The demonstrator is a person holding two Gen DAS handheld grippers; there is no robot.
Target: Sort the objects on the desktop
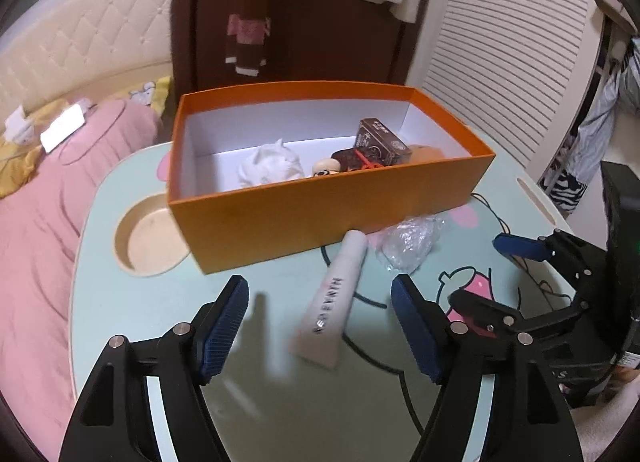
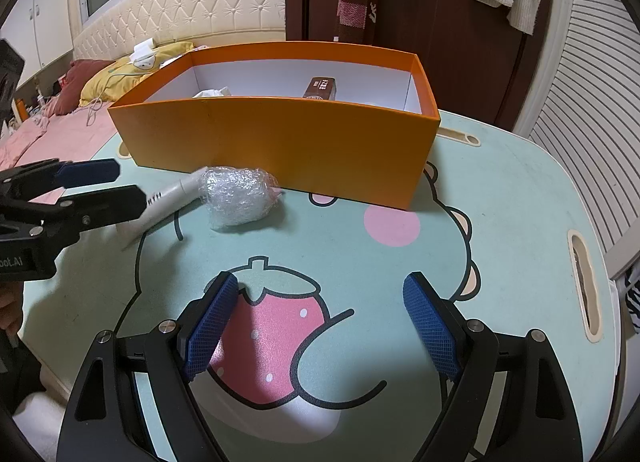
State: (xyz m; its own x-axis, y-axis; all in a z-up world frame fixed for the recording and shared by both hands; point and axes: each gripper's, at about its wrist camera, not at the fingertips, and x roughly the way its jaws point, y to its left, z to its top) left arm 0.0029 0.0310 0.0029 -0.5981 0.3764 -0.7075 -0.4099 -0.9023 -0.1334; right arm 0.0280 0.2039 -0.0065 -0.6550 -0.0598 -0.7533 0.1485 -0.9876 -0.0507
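Note:
A white cosmetic tube (image 1: 334,302) lies on the mint cartoon table (image 1: 280,402), its cap against the orange box (image 1: 320,206). My left gripper (image 1: 320,290) is open and straddles the tube, its blue pads clear of it on both sides. To the tube's right, a wad of clear bubble wrap (image 1: 408,242) rests beside the box. Inside the box are a white figurine (image 1: 268,168), a small doll head (image 1: 326,168) and a brown carton (image 1: 382,140). My right gripper (image 2: 322,286) hovers open over the strawberry print, holding nothing. The right wrist view also shows the tube (image 2: 172,200), bubble wrap (image 2: 238,198), orange box (image 2: 280,142) and left gripper (image 2: 128,184).
A round cup recess (image 1: 148,238) sits at the table's left by the box. A handle slot (image 2: 586,290) runs along the table's right edge. A pink-covered bed (image 1: 36,222) lies to the left; a dark door with hanging clothes (image 2: 440,2) stands behind the box.

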